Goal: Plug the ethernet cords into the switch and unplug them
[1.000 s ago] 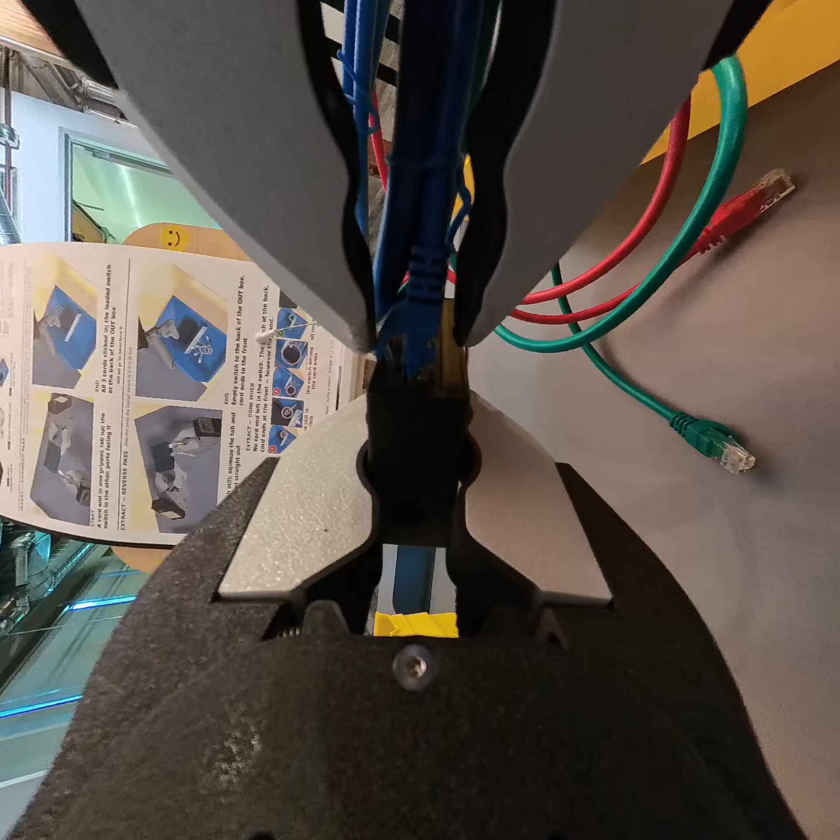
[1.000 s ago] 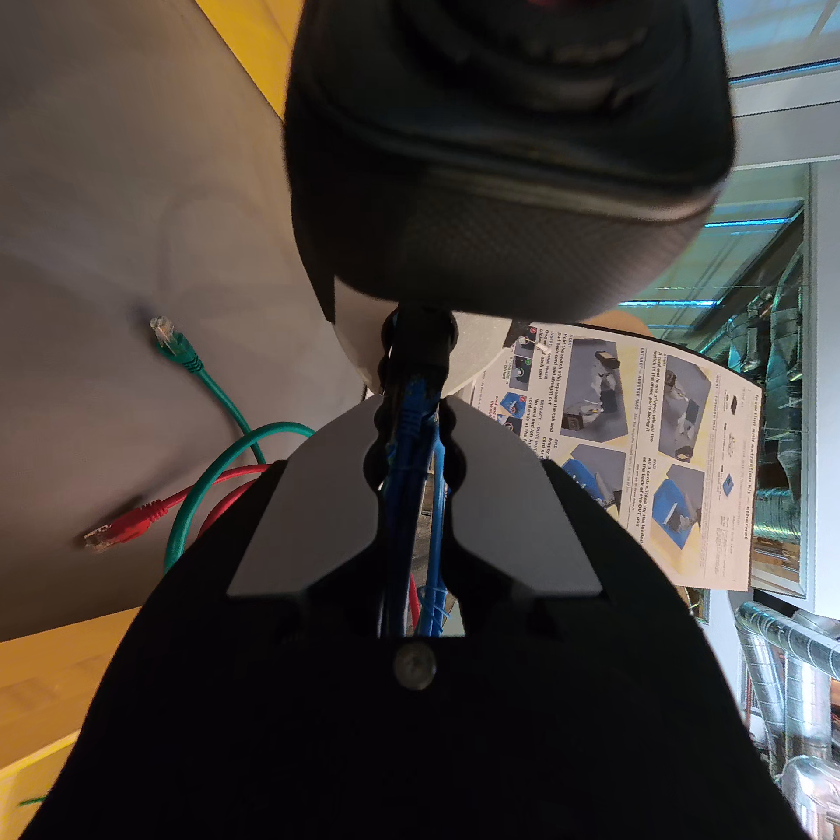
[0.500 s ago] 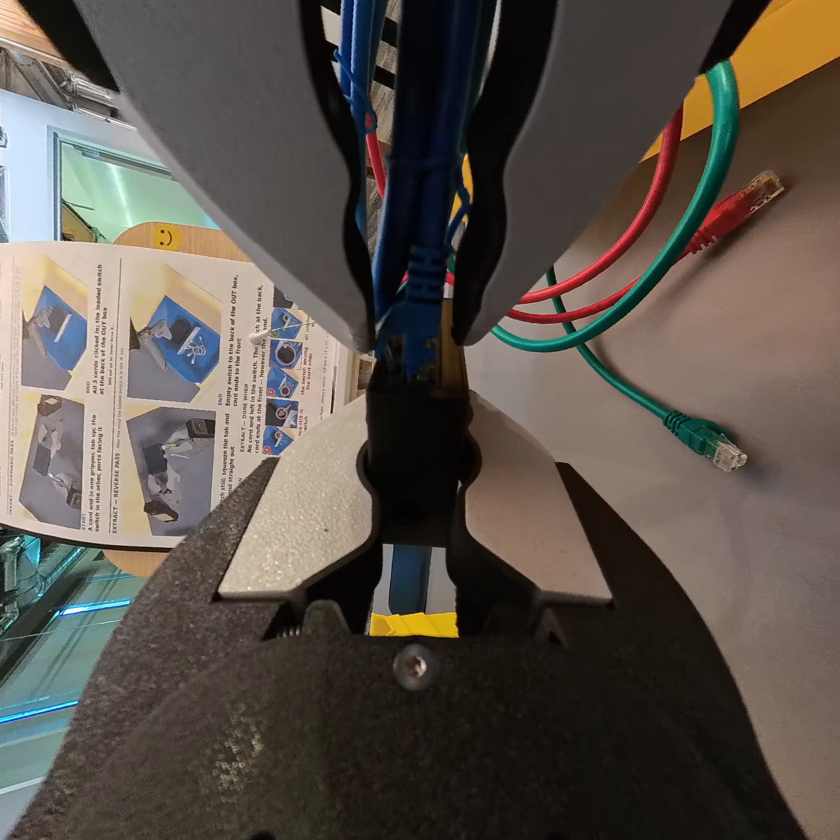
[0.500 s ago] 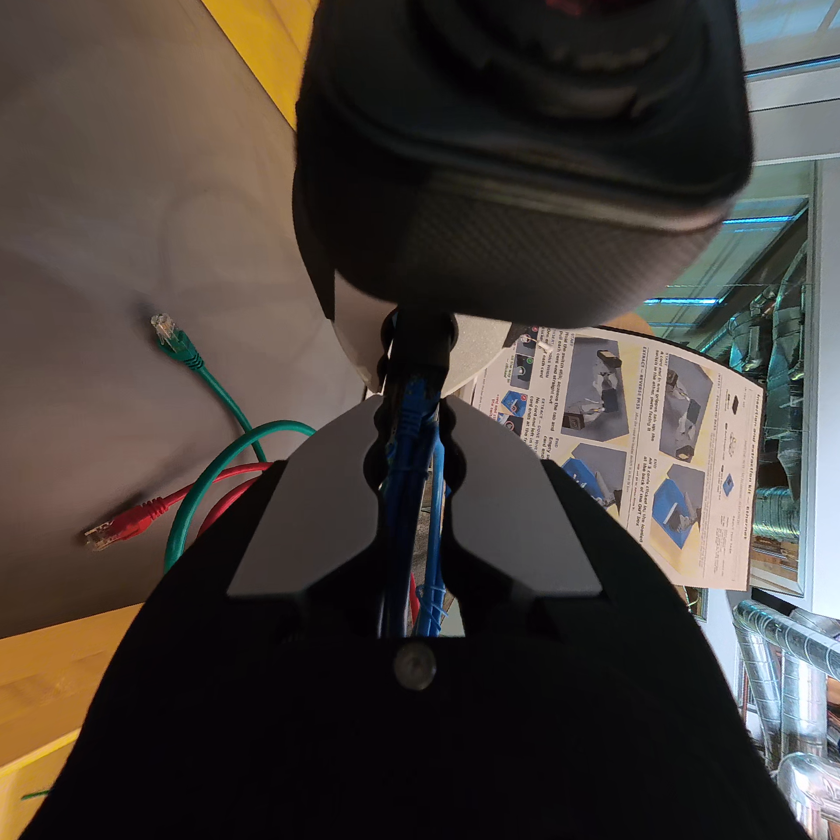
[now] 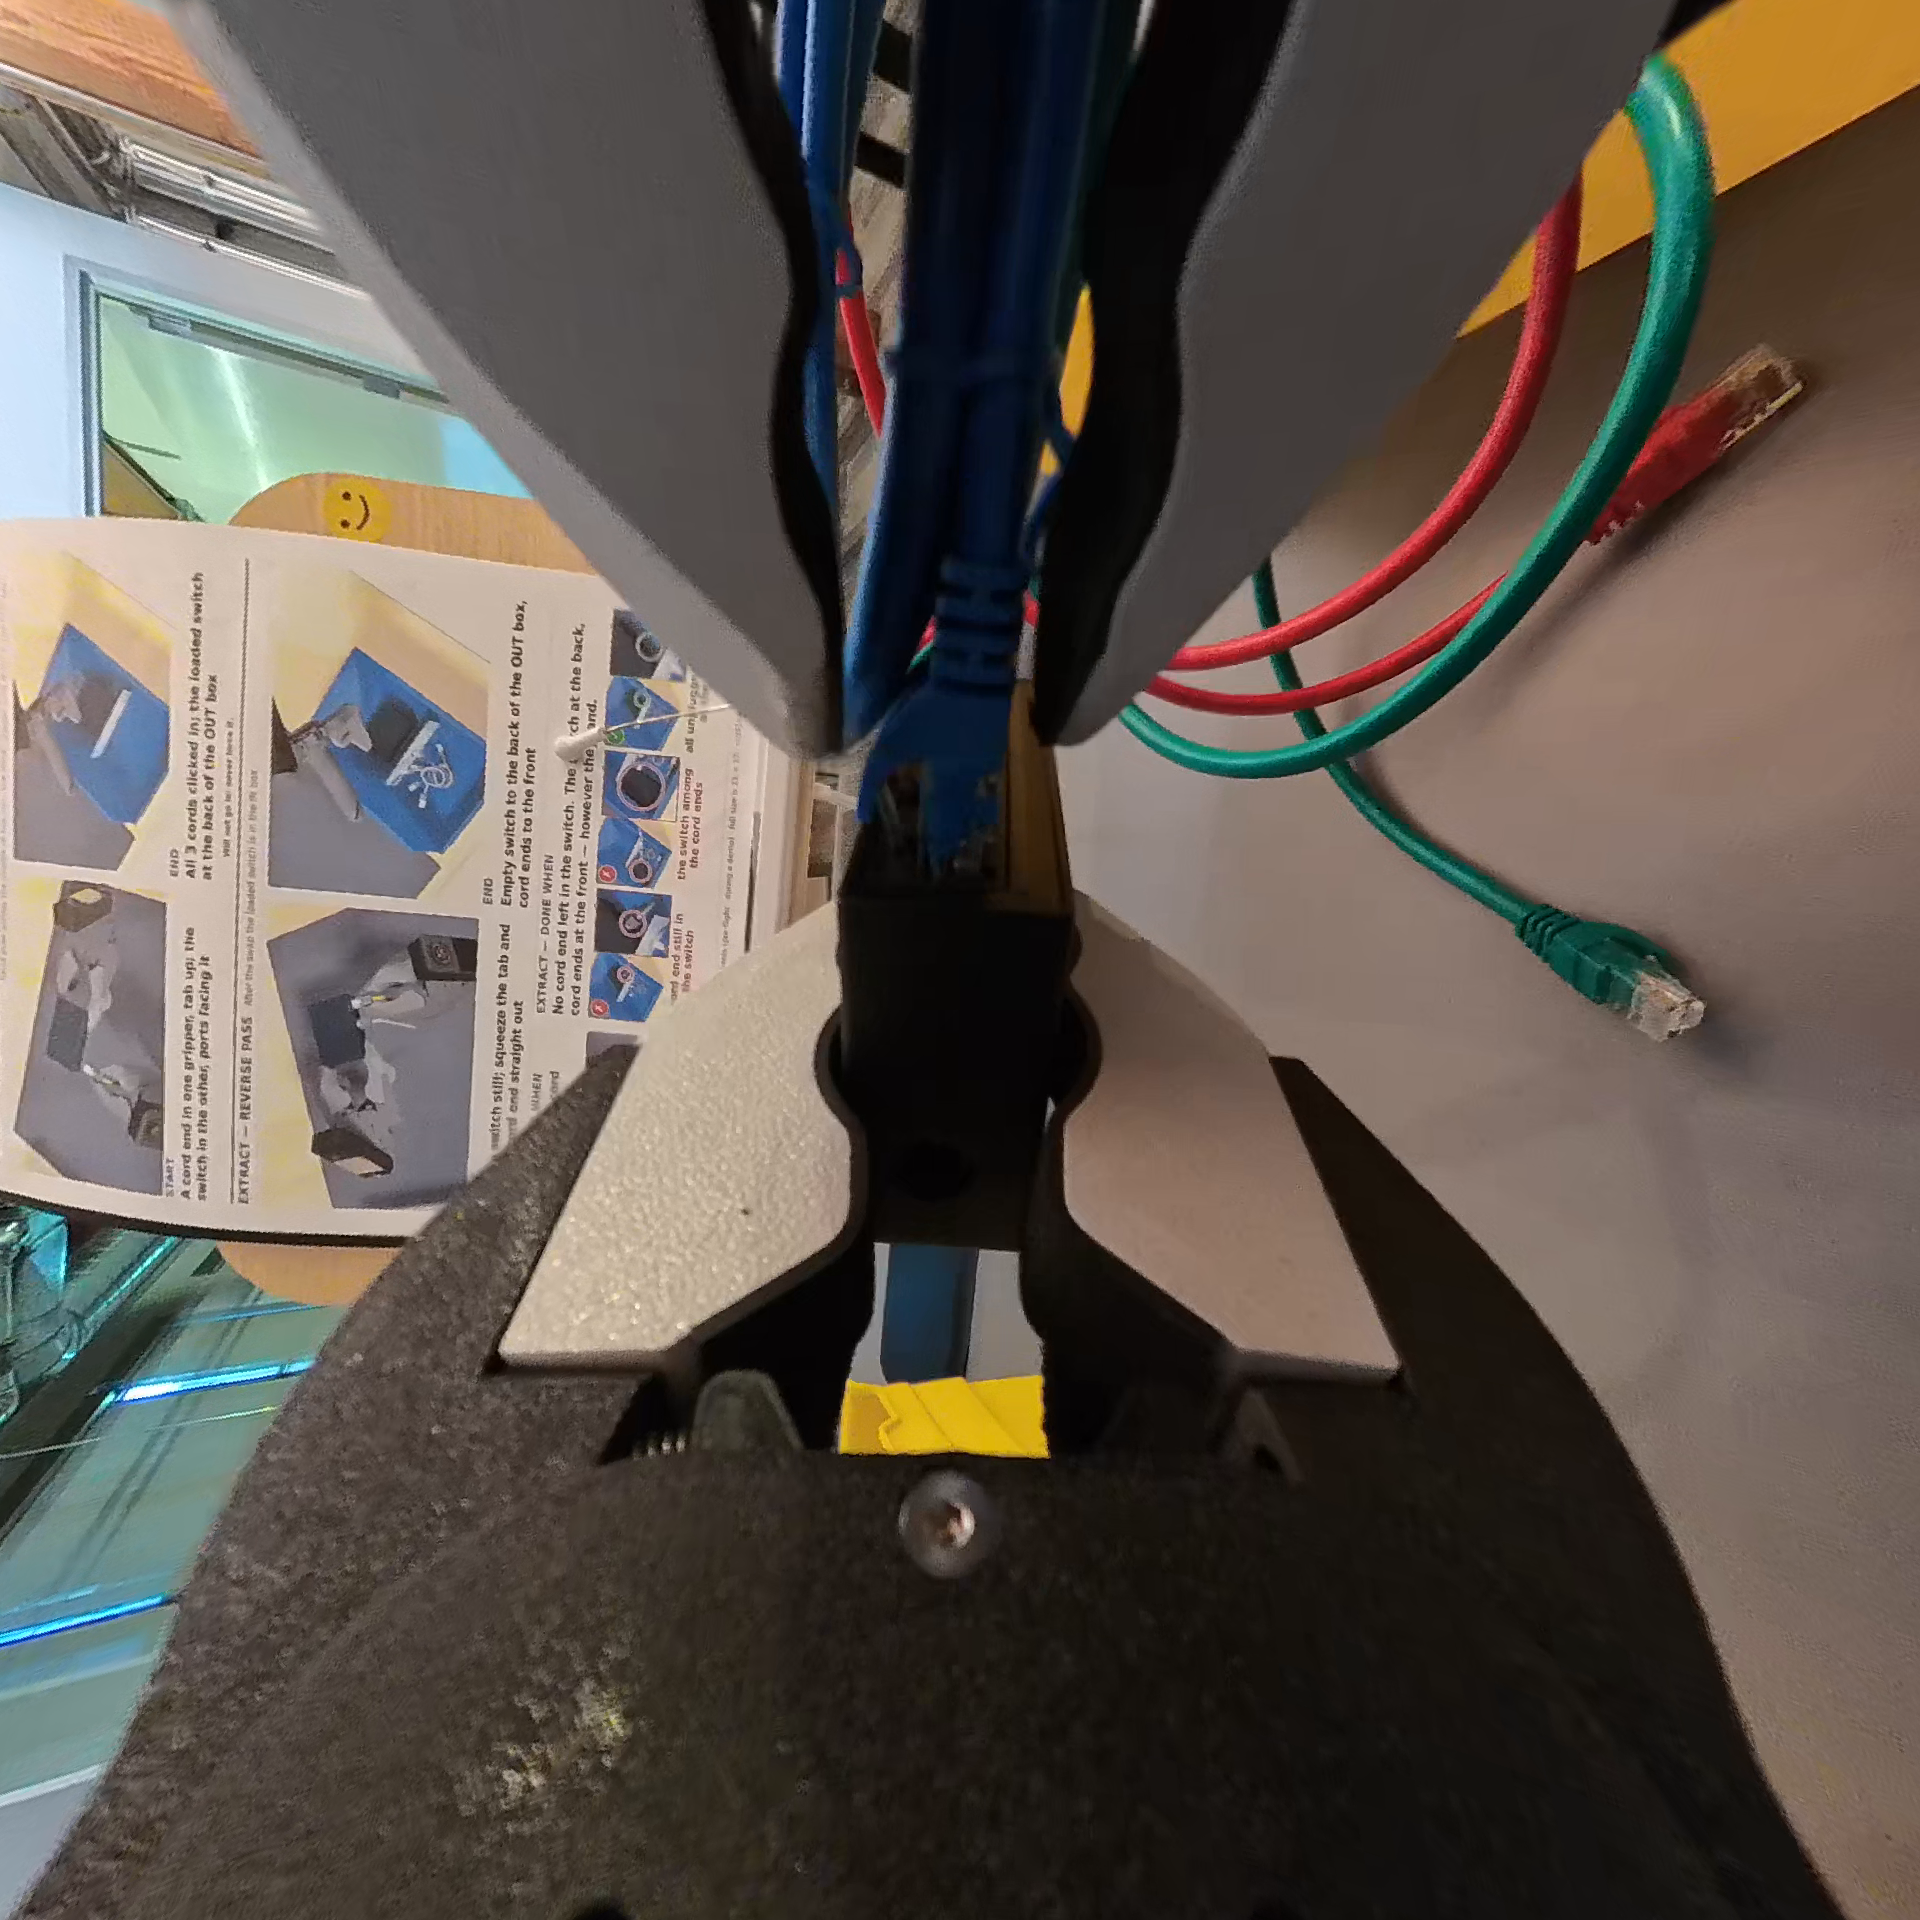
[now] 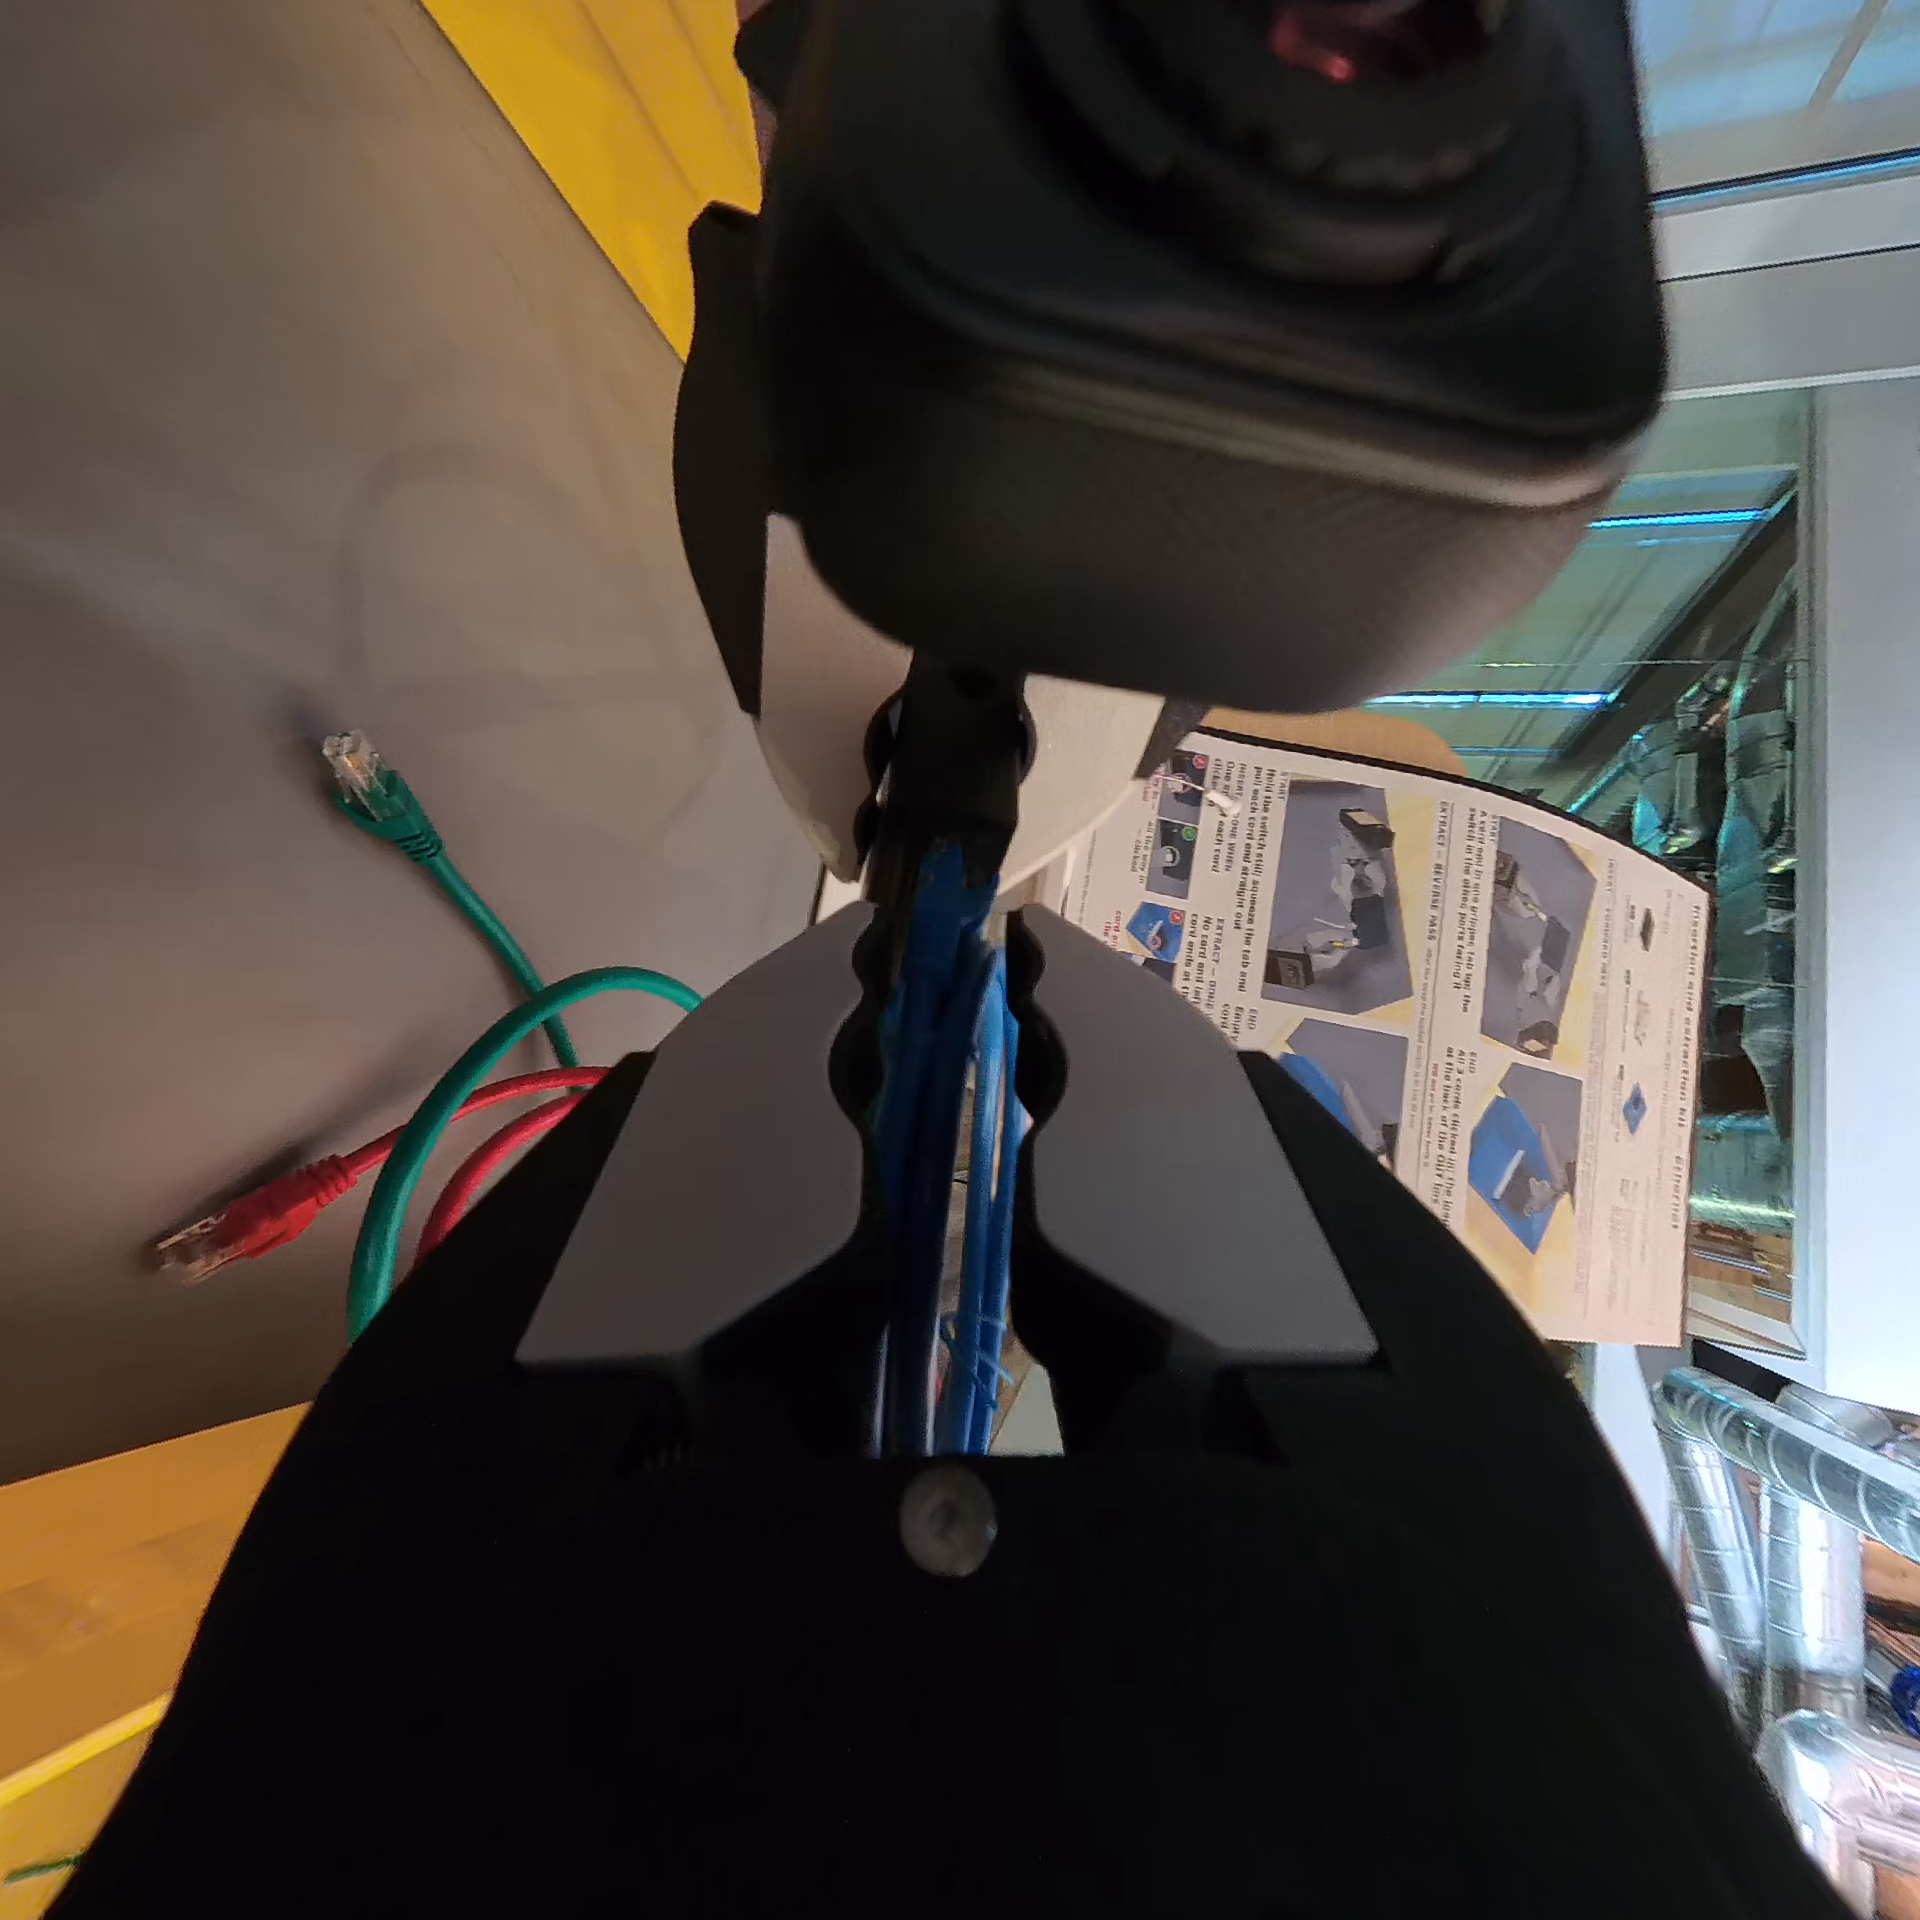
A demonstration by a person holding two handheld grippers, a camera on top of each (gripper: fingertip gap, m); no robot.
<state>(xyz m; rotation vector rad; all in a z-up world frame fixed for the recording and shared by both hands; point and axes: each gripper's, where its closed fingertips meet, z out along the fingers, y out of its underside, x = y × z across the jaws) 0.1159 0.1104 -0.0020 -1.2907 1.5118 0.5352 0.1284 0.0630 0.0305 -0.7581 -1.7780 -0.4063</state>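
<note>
Nothing shifts since earlier: left claw grips the small black plastic switch, right claw pinches the blue ethernet cord. Insertion step; next, a straight push.

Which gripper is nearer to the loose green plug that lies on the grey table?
Neither clearly. The green plug lies free on the table, apart from both. The left gripper grips the black switch; the right gripper grips the blue cord facing it.

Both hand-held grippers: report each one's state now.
Left hand-held gripper: closed on the black switch.
Right hand-held gripper: closed on the blue cord.
</note>
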